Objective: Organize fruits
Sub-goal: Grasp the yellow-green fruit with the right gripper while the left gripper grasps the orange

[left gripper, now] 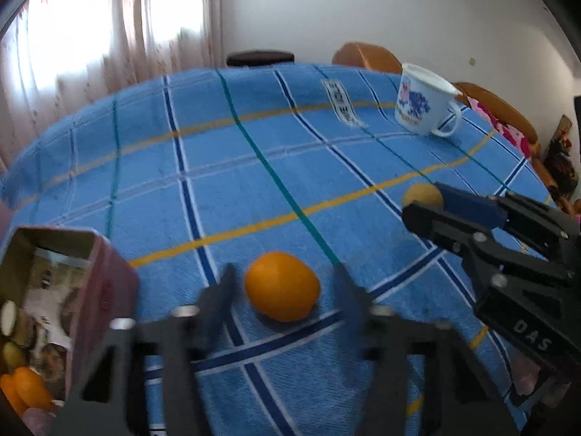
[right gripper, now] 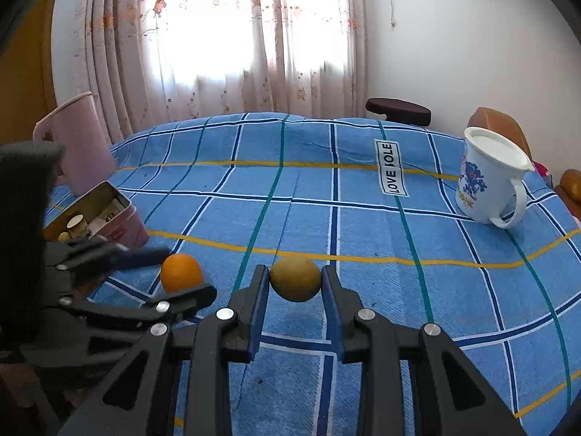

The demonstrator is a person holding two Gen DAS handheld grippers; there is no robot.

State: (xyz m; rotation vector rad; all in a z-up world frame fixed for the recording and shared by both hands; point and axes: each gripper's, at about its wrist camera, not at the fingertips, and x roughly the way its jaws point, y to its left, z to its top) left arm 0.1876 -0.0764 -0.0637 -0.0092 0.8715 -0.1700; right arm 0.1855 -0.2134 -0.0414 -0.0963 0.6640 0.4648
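Note:
An orange (left gripper: 282,286) lies on the blue checked cloth between the open fingers of my left gripper (left gripper: 285,283); the fingers stand apart from it on both sides. It also shows in the right wrist view (right gripper: 181,272). My right gripper (right gripper: 295,283) is shut on a yellow-green round fruit (right gripper: 296,279), its blue pads touching both sides; the fruit also shows in the left wrist view (left gripper: 423,196). A pink open tin (left gripper: 105,287) at the left holds several fruits and also shows in the right wrist view (right gripper: 123,221).
A white mug with a blue pattern (right gripper: 488,178) stands at the far right of the table. A pink jug (right gripper: 81,145) stands at the far left behind the tin. Chairs stand beyond the table's far edge, curtains behind.

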